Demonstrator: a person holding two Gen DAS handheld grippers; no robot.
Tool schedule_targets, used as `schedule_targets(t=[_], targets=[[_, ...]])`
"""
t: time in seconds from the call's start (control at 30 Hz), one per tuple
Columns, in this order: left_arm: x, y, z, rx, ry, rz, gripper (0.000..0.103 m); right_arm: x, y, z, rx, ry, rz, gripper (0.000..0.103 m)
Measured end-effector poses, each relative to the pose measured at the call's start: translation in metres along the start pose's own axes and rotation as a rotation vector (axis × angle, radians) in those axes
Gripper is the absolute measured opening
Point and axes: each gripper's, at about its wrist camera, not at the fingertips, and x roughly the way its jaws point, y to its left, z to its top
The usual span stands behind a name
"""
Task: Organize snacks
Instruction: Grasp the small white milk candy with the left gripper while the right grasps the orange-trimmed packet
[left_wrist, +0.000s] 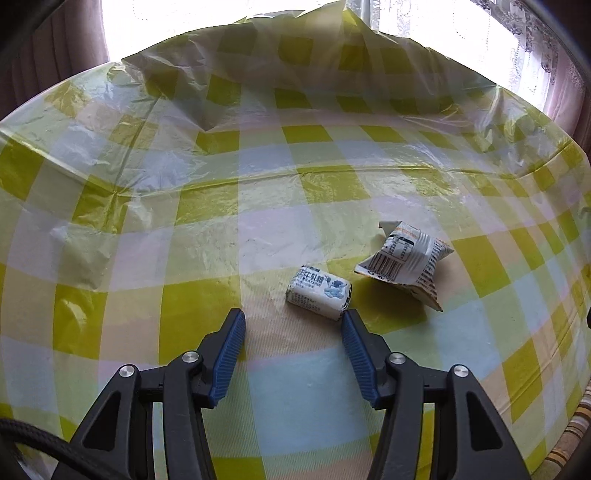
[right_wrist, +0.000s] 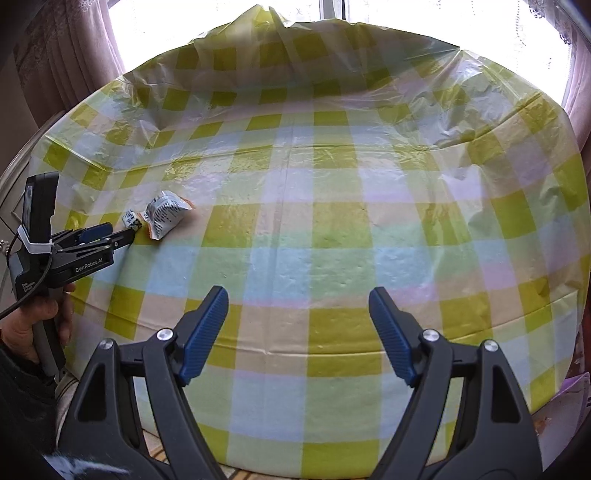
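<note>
A small white and blue wrapped snack (left_wrist: 319, 291) lies on the checked tablecloth (left_wrist: 184, 258), just past my left gripper's (left_wrist: 291, 317) fingertips and close to the right one. The left jaws stand apart and hold nothing. Slightly farther right lies a crumpled white and orange packet (left_wrist: 406, 258). In the right wrist view both lie at the far left, the small snack (right_wrist: 132, 218) beside the packet (right_wrist: 166, 214), with the left gripper (right_wrist: 123, 230) pointing at them from a person's hand (right_wrist: 33, 325). My right gripper (right_wrist: 297, 293) hangs open over bare cloth near the table's front edge.
The plastic cloth (right_wrist: 332, 229) is bunched and raised along the far side against a bright window (right_wrist: 406, 14). Curtains (right_wrist: 74, 55) hang at the back left. The table's near edge (right_wrist: 332, 469) runs below my right gripper.
</note>
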Motion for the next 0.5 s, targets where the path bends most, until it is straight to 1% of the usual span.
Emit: schedule_targets(t=[0.17, 0.23, 0.3, 0.37, 0.5], targets=[[0.006, -0.002, 0.008, 0.049, -0.030, -0.031, 0.051, 0.014, 0.029, 0.009, -0.018, -0.011, 0.020, 0.081], [0.007, -0.001, 0.010, 0.032, -0.035, -0.051, 0.049, 0.020, 0.042, 0.014, -0.025, -0.019, 0.022, 0.081], [0.008, -0.002, 0.010, 0.025, -0.037, -0.046, 0.048, 0.025, 0.052, 0.017, -0.024, -0.029, 0.026, 0.081], [0.007, -0.003, 0.009, 0.024, -0.040, -0.049, 0.036, 0.031, 0.062, 0.022, -0.015, -0.042, 0.027, 0.081], [0.004, 0.004, 0.007, -0.031, -0.050, -0.070, 0.035, 0.042, 0.083, 0.032, 0.003, -0.055, 0.045, 0.081]])
